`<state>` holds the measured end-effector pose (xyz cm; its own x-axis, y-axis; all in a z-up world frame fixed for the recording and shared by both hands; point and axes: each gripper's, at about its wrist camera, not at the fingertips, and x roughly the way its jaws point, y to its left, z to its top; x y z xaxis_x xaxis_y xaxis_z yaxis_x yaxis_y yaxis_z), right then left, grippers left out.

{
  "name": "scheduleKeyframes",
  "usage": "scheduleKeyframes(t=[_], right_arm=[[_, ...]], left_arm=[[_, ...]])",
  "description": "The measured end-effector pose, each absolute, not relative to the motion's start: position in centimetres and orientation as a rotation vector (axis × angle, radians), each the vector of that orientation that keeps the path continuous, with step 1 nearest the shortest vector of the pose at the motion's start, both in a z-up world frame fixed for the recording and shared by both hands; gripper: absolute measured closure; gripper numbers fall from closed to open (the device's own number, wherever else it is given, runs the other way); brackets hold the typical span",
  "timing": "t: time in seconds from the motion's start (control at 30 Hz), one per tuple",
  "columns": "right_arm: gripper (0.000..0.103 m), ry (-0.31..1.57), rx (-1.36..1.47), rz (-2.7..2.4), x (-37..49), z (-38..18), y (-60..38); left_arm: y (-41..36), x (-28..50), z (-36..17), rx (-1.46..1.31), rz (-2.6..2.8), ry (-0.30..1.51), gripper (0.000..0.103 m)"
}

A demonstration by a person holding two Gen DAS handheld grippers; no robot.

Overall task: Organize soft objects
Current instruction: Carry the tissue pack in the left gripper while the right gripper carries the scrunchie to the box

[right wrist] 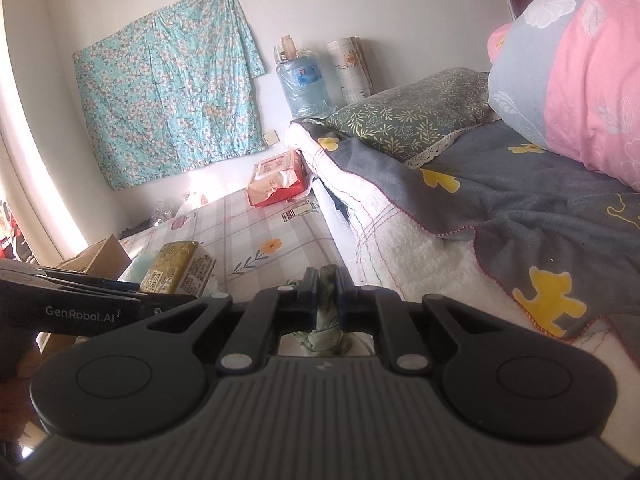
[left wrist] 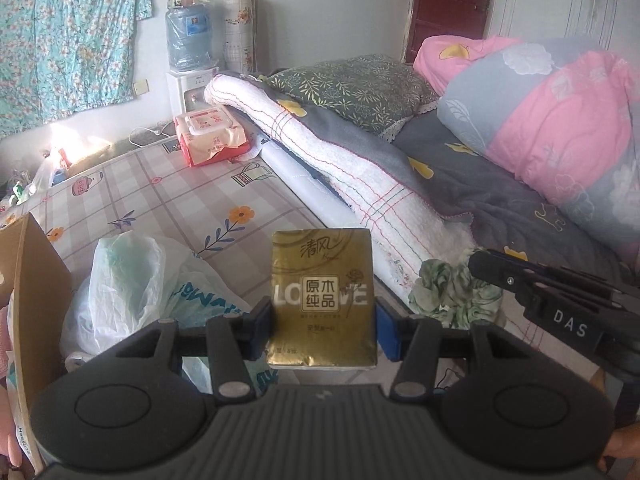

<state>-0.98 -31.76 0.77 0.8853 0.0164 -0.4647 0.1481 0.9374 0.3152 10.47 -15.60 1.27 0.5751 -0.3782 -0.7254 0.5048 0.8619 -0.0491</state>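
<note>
My left gripper (left wrist: 322,328) is shut on a gold tissue pack (left wrist: 322,300), which stands upright between the pads above the checked mattress (left wrist: 168,200). The same gold tissue pack (right wrist: 180,272) shows at the left in the right wrist view. My right gripper (right wrist: 328,296) is shut on a green-and-white scrunchie (right wrist: 326,336); a bunch of it hangs under the jaws. From the left wrist view the scrunchie (left wrist: 456,292) sits at the tip of the right gripper (left wrist: 480,264), near the edge of the white blanket (left wrist: 384,208).
A white plastic bag (left wrist: 132,280) and a cardboard box (left wrist: 36,280) lie at the left. A red wet-wipe pack (left wrist: 212,136) sits at the far end of the mattress. Pillow (left wrist: 360,88), grey sheet (left wrist: 480,192) and pink-grey quilt (left wrist: 560,120) fill the right.
</note>
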Motion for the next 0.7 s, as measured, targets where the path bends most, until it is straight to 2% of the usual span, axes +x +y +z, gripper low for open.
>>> scheduleKeyframes(t=[0.27, 0.43, 0.7], right_arm=[[0.096, 0.429, 0.321, 0.080, -1.6, 4.2, -27.1], [0.096, 0.424, 0.294, 0.226, -0.8, 6.3, -22.4], [0.096, 0.499, 0.296, 0.486, 1.3, 8.6, -13.8]], left_arm=[[-6.0, 7.2, 4.9, 0.043, -0.372, 0.739, 0.049], [2.5, 5.5, 7.0, -0.053, -0.193, 0.704, 0.049], [13.3, 3.3, 6.9, -0.196, 0.028, 0.685, 0.049]])
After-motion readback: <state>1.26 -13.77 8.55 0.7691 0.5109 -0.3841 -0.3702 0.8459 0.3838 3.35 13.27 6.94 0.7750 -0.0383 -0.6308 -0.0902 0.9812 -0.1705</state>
